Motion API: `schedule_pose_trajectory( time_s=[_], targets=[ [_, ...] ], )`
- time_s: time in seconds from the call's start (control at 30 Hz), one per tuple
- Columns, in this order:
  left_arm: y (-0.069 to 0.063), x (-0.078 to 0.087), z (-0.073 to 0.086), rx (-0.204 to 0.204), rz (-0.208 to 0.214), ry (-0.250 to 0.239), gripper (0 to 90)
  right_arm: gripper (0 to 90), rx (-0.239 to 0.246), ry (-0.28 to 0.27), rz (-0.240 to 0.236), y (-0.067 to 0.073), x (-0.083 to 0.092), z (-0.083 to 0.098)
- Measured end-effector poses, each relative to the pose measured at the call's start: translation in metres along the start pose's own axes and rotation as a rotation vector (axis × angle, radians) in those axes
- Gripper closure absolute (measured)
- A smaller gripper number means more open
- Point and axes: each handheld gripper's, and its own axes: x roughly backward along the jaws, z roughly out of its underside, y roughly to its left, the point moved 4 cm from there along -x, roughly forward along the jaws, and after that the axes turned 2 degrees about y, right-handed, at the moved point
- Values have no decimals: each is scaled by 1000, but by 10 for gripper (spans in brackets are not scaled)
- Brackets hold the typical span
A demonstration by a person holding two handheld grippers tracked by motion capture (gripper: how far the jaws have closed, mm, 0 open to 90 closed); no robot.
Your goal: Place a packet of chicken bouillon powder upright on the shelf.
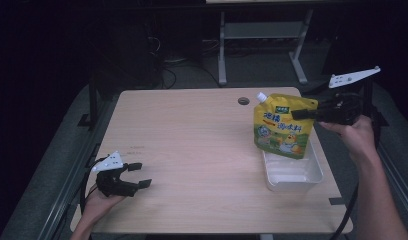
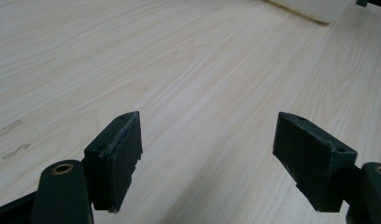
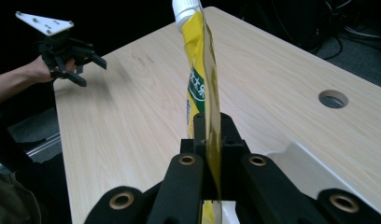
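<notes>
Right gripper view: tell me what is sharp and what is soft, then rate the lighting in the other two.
Right gripper view: yellow pouch edge and table grain fairly sharp, the near right gripper soft, surroundings black. High view: table evenly lit, room behind dark, pouch print blurry. Left gripper view: bright, flat light; left gripper slightly soft, faint shadows.

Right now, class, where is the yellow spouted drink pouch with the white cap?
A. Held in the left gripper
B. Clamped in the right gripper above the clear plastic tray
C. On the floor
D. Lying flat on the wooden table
B: the right gripper is shut on the pouch, which hangs upright over the clear tray.
</notes>
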Motion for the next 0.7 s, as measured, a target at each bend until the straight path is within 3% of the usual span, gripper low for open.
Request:
schedule_pose_trajectory(
  time_s=[0.3,0.47,0.7],
  targets=[
    [3,5,3,17,-18,-2,231,893,-13,5,40,-23,0,5],
    [3,7,4,20,-25,-6,231,892,-22,44,45,-30,-8,11],
    [5,6,4,24,-22,-6,230,892,-36,46,66,-38,-13,16]
  ],
)
